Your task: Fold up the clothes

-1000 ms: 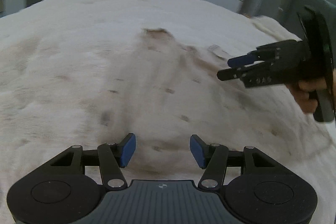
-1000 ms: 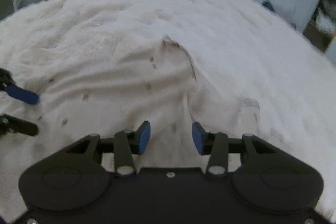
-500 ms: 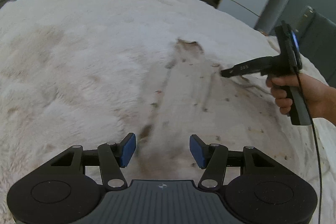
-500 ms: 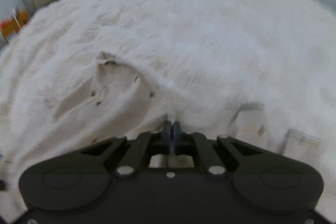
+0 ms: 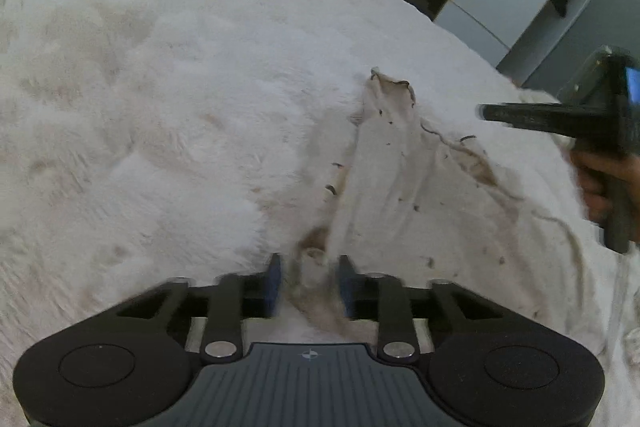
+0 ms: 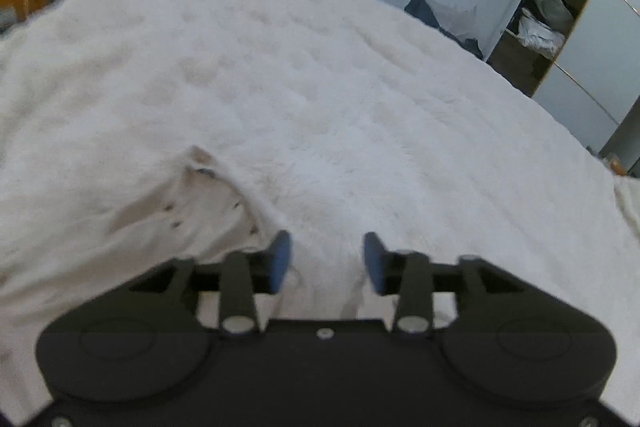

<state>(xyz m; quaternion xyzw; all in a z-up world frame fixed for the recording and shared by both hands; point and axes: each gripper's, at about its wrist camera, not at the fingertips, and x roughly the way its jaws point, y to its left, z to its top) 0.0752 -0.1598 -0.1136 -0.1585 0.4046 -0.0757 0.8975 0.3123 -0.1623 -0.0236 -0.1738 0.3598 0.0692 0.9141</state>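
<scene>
My right claw [image 6: 325, 261] has just sprung apart and let go, my left claw [image 5: 309, 281] half-spread around a raised fold of the cream spotted garment [image 5: 404, 187] on the fluffy white bedspread [image 5: 168, 99], so this fold looks laid.

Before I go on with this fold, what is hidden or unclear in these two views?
- Left wrist view: the garment's near edge, bunched and blurred between the left gripper's pads; grip unclear.
- Left wrist view: the right gripper, motion-blurred and partly cut off by the right edge.
- Right wrist view: the garment's near part, hidden behind the right gripper; the whole view is blurred.
</scene>
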